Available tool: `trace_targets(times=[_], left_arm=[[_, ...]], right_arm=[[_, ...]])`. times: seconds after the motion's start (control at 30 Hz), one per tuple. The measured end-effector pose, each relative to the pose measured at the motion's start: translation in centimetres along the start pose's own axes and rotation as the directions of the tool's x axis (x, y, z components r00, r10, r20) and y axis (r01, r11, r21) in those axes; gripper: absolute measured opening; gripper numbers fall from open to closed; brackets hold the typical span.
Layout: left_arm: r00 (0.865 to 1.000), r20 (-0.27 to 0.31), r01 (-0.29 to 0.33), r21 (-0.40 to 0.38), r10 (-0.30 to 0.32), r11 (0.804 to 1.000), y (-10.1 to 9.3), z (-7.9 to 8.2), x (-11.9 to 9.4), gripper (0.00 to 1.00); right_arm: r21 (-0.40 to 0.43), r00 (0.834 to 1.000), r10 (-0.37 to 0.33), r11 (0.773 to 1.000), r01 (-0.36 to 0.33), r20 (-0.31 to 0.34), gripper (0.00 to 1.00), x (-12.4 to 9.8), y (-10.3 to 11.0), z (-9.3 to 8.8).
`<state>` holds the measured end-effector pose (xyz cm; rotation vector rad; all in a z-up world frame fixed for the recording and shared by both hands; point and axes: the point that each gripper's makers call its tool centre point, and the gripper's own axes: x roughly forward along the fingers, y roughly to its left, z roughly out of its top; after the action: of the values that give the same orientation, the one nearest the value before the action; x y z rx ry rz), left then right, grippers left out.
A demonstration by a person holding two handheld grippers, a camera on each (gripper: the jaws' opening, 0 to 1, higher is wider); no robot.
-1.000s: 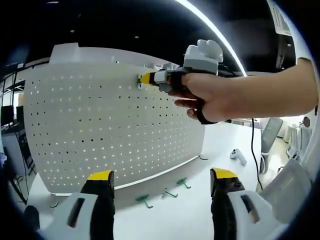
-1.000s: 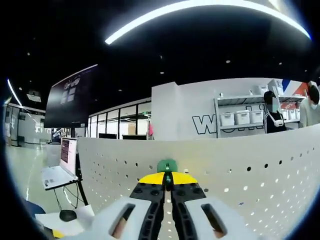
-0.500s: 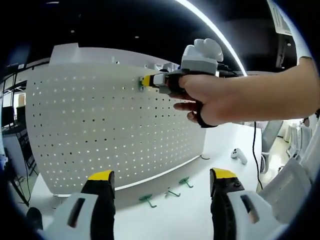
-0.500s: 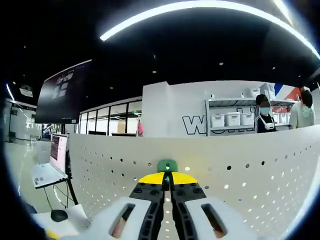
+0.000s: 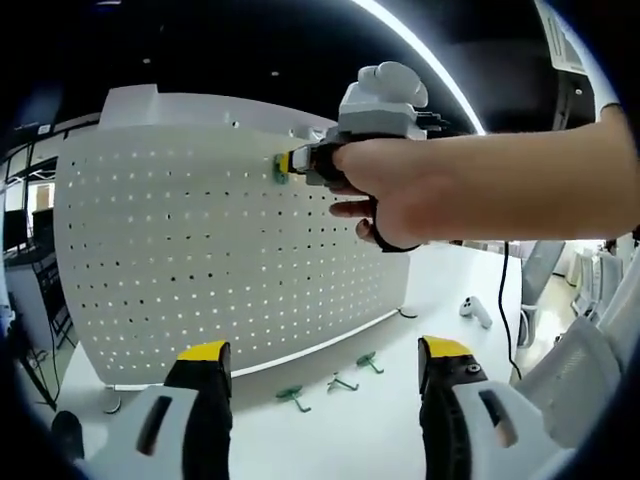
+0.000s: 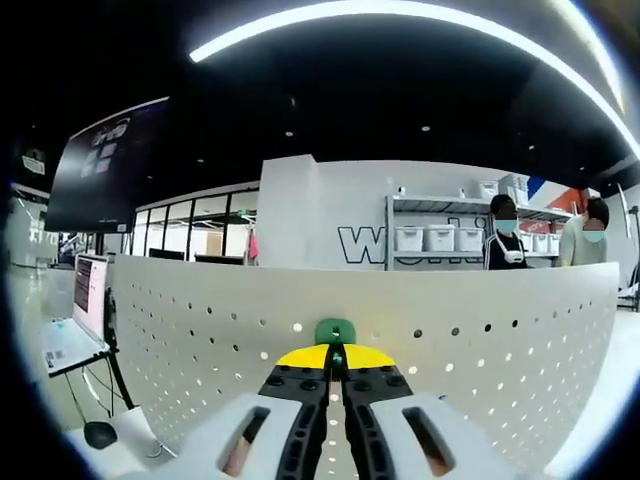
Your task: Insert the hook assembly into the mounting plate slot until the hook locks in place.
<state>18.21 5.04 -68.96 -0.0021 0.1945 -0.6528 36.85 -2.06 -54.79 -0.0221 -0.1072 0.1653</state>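
Observation:
A white pegboard mounting plate (image 5: 200, 250) stands upright on the white table. In the left gripper view a person's hand holds my right gripper (image 5: 284, 163) against the plate's upper part, shut on a green hook (image 5: 278, 168). In the right gripper view that green hook (image 6: 334, 331) sits pinched between the yellow-tipped jaws, right at the mounting plate (image 6: 450, 350). My left gripper (image 5: 318, 355) hangs open in front of the plate, nothing between its fingers. Three more green hooks (image 5: 292, 398) lie on the table below the plate.
A white controller (image 5: 475, 312) and a black cable lie on the table (image 5: 380, 430) at the right. Behind the plate are a laptop (image 6: 72, 320) on a stand, shelves with bins (image 6: 430, 238) and two people (image 6: 505, 232).
The right gripper with the hook has shifted slightly left along the plate's upper part. The right gripper view has panned, so the background slid left. The left gripper stays open and still.

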Motion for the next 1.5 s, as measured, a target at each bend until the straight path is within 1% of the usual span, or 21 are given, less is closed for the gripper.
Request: trace_targets(times=[0.6, 0.67, 0.7, 0.77, 0.8, 0.87, 0.93, 1.17, 1.3, 1.5], left_arm=[[1.000, -0.001, 0.004, -0.005, -0.004, 1.000, -0.3, -0.2, -0.2, 0.78], [1.000, 0.002, 0.009, -0.005, -0.009, 1.000, -0.4, -0.1, -0.2, 0.79], [1.000, 0.010, 0.013, -0.008, -0.013, 1.000, -0.5, 0.0, -0.2, 0.79], [1.000, 0.006, 0.008, -0.004, -0.008, 1.000, -0.4, 0.0, -0.3, 0.79], [1.000, 0.007, 0.009, -0.005, -0.009, 1.000, -0.4, 0.1, -0.3, 0.79], [1.000, 0.010, 0.009, -0.005, -0.009, 1.000, -0.5, 0.2, -0.3, 0.79], [1.000, 0.006, 0.005, 0.001, -0.005, 1.000, -0.4, 0.2, -0.3, 0.79], [1.000, 0.001, 0.002, -0.003, -0.002, 1.000, -0.2, 0.0, -0.4, 0.78], [1.000, 0.001, 0.002, 0.000, -0.002, 1.000, -0.2, 0.1, -0.4, 0.78], [1.000, -0.006, 0.005, 0.000, -0.005, 1.000, -0.2, -0.1, -0.3, 0.78]], right_arm=[[0.009, 1.000, -0.004, 1.000, 0.004, -0.001, 0.02, -0.5, 0.1, 0.0], [-0.004, 1.000, 0.010, 1.000, -0.010, -0.001, 0.04, -0.6, 0.3, 0.0], [-0.005, 1.000, 0.014, 1.000, -0.014, -0.004, 0.05, -0.6, 0.4, 0.0], [0.003, 1.000, 0.020, 1.000, -0.020, -0.008, 0.07, -0.7, 0.5, 0.1], [0.018, 0.999, 0.033, 0.999, -0.033, -0.005, 0.09, -0.6, 0.8, 0.1], [-0.001, 0.999, 0.043, 0.999, -0.043, -0.010, 0.12, -0.7, 1.1, 0.1], [0.005, 0.998, 0.055, 0.998, -0.055, -0.007, 0.15, -0.8, 1.3, 0.1], [0.013, 0.997, 0.074, 0.997, -0.074, -0.012, 0.18, -0.8, 1.5, 0.1], [0.022, 0.997, 0.076, 0.997, -0.076, -0.022, 0.20, -1.1, 1.2, -0.2], [0.035, 0.996, 0.083, 0.996, -0.082, -0.014, 0.22, -1.0, 1.1, -0.1]])
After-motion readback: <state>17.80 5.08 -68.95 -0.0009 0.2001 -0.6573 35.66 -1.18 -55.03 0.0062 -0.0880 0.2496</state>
